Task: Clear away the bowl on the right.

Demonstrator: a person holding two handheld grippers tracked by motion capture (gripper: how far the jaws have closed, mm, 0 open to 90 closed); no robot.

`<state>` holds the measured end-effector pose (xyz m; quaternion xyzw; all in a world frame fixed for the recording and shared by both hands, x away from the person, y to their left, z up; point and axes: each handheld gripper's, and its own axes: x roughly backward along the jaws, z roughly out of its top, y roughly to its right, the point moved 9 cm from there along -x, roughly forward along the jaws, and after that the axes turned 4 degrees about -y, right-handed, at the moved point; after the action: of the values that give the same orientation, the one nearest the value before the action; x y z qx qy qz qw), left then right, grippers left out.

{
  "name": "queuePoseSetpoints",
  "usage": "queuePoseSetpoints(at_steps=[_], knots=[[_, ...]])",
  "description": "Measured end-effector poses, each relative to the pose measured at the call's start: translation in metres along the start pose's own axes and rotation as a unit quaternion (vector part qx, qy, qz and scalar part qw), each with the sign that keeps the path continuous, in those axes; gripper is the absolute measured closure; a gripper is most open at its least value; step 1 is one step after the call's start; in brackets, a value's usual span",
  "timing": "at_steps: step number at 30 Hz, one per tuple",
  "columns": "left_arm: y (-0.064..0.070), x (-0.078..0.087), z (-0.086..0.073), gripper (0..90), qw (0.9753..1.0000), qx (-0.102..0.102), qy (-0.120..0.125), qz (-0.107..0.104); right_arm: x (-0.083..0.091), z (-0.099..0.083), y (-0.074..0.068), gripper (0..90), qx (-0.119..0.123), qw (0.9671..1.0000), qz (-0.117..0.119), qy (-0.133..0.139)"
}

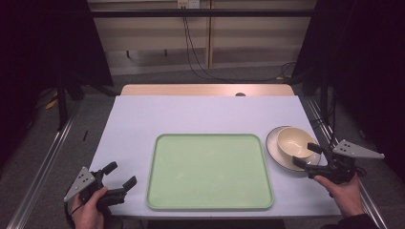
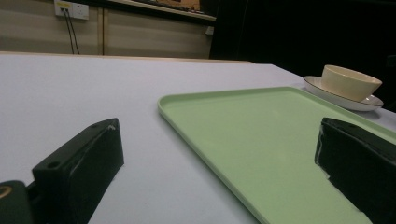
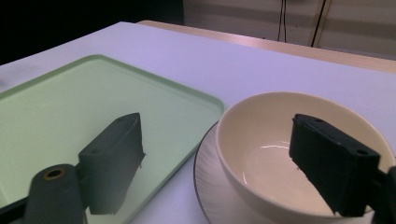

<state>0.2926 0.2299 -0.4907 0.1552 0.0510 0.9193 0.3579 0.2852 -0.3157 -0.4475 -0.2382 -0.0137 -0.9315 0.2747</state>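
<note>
The right gripper [image 1: 306,155] gapes wide around the cream bowl [image 1: 295,142] on its saucer [image 1: 273,145], just right of the green tray [image 1: 209,171], gripping nothing; closing off-centre might tip the bowl

Pale lilac-white table [image 1: 200,114], with a strip of wood [image 1: 205,89] along the far edge. Green tray [image 1: 209,171] lying flat at the near middle, bare inside, rim raised and corners rounded. Beyond the table, light wall panels [image 1: 153,33], a socket [image 1: 187,4] up high and black cables [image 1: 196,52] hanging to the grey floor [image 1: 81,124]. Dark curtains [image 1: 43,43] at both sides.
</note>
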Motion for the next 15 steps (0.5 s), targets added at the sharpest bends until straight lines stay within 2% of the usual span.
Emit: queuePoseSetpoints(at_steps=[1, 7, 11, 15], knots=[[0.0, 0.0, 0.0, 1.2, 1.0, 0.001, 0.0, 0.001, 0.001, 0.001, 0.002, 21.1, 0.0, 1.0, 0.001, -0.001], [0.0, 0.0, 0.0, 1.2, 1.0, 0.001, 0.001, 0.002, 0.004, 0.005, 0.016, 21.7, 0.003, 0.9999, -0.01, -0.007], [0.0, 0.0, 0.0, 1.2, 1.0, 0.001, 0.0, 0.003, 0.005, 0.007, 0.023, 24.5, 0.002, 1.0, 0.002, -0.008], [0.0, -0.001, 0.0, 1.2, 1.0, 0.004, 0.002, 0.003, 0.004, 0.01, 0.035, 24.4, 0.003, 0.9997, -0.01, -0.022]])
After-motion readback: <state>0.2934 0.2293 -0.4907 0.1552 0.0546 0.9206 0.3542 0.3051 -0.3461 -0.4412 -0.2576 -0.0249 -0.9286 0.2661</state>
